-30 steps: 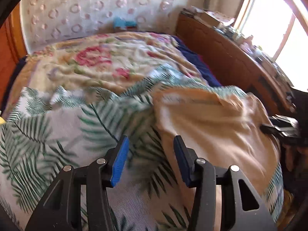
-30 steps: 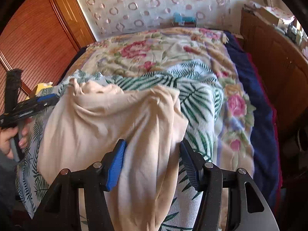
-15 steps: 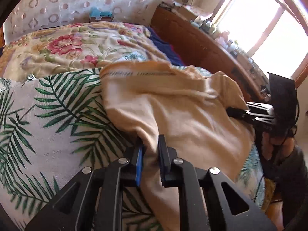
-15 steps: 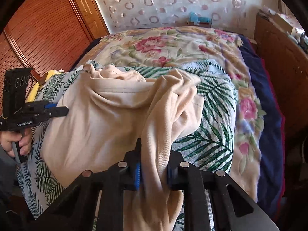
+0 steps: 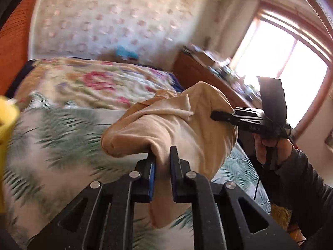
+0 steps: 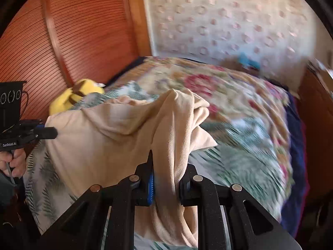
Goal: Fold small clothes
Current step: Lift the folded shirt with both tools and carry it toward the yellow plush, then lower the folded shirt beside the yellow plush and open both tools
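Since second ago: both grippers, then open, now clamp beige garment [image 5: 177, 125]: left gripper [image 5: 162, 175], right gripper [image 6: 166, 179]; cloth raised off bed [image 5: 62, 141]. Lettering on left gripper unreadable.

bright window [image 5: 291, 66] glare, motion-blurred bedspread [image 6: 239, 125], fisheye edges.

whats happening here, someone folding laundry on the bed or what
A person is handling a beige knit garment with two handheld grippers over a bed covered in a palm-leaf print sheet. The left gripper is shut on one bunched edge of the garment, and the right gripper is shut on another. The cloth hangs lifted between them, partly off the bed, not yet folded. A yellow plush toy lies at the bed's far left edge.
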